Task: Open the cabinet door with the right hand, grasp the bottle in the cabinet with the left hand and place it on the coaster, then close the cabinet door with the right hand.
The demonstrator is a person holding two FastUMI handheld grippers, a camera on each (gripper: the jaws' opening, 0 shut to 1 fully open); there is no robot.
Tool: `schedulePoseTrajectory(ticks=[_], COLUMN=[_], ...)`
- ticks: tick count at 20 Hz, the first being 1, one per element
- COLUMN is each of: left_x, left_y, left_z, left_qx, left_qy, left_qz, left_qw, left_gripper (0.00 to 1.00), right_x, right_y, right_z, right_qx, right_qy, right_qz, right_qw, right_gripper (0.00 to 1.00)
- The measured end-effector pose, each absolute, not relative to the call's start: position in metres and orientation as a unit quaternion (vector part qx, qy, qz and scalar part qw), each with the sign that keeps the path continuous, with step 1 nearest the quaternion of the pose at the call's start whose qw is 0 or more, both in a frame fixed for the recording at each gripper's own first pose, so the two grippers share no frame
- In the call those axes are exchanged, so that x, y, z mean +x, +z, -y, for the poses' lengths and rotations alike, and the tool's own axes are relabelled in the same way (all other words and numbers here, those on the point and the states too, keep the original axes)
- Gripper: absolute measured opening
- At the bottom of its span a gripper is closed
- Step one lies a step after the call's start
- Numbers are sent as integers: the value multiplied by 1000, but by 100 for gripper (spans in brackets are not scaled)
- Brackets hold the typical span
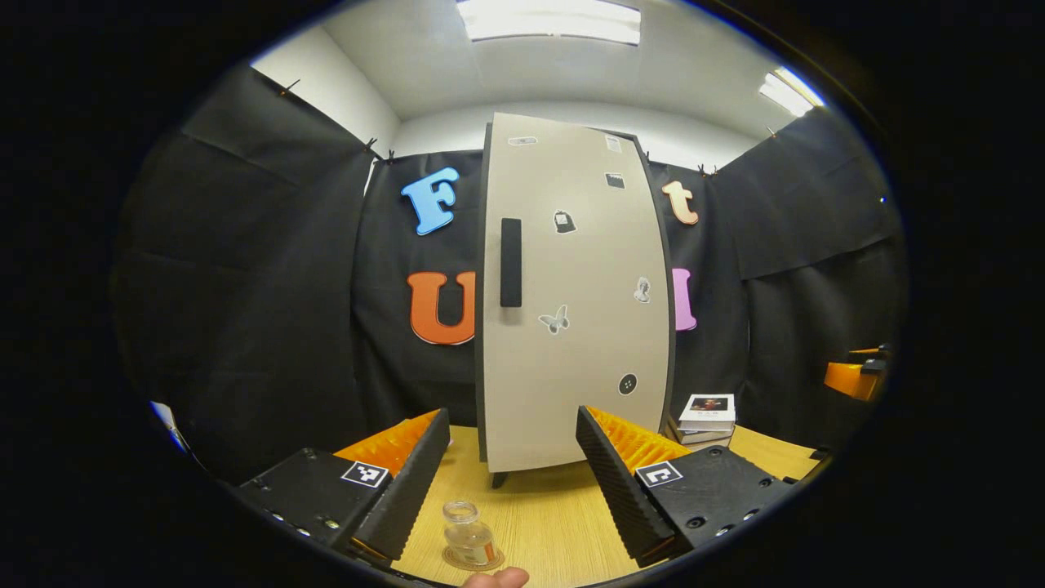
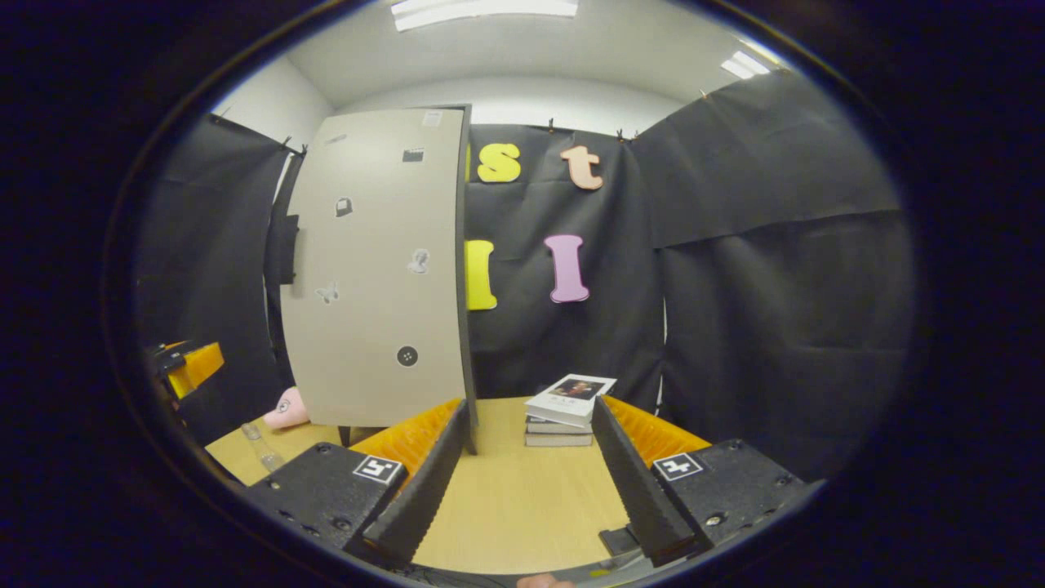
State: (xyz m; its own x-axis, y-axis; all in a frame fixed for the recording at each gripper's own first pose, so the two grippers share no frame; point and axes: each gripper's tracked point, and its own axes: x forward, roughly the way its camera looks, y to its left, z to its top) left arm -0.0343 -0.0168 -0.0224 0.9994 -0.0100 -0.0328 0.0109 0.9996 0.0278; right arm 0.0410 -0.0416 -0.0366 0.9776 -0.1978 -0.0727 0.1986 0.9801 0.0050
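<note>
In the left gripper view, the left gripper (image 1: 510, 482) hangs with its ribbed fingers spread apart, gripping nothing. Low between them a small clear bottle (image 1: 468, 535) stands on a round coaster (image 1: 457, 560) on the pale wood-grain table (image 1: 555, 523). Straight ahead rises the cabinet door (image 1: 571, 302), smooth and beige (dotted with stickers), with a dark bar handle (image 1: 511, 262). The right gripper (image 2: 531, 474) is likewise spread and empty; beyond its fingers sits a stack of books (image 2: 567, 412).

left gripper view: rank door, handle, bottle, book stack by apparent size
1. door, by far the largest.
2. handle, tall and narrow.
3-4. book stack and bottle look alike; the bottle on its coaster sits much nearer the camera, so I won't rank them.
</note>
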Motion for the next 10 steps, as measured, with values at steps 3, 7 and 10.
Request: schedulePoseTrajectory(ticks=[3, 7, 10], left_x=[-33, -34, -33], left_y=[-21, -22, -25], left_z=[24, 26, 26], left_qx=[15, 9, 5], left_qy=[-9, -8, -7], left_qz=[-10, -4, -4], left_qw=[1000, 1000, 1000], left_gripper=[94, 94, 94], right_x=[42, 47, 50], right_y=[-36, -28, -21], right_z=[36, 29, 24], right_qx=[10, 9, 9], right_qy=[-89, -72, -64], right_qz=[-36, -32, -27], right_qw=[995, 997, 998], right_gripper=[96, 96, 96])
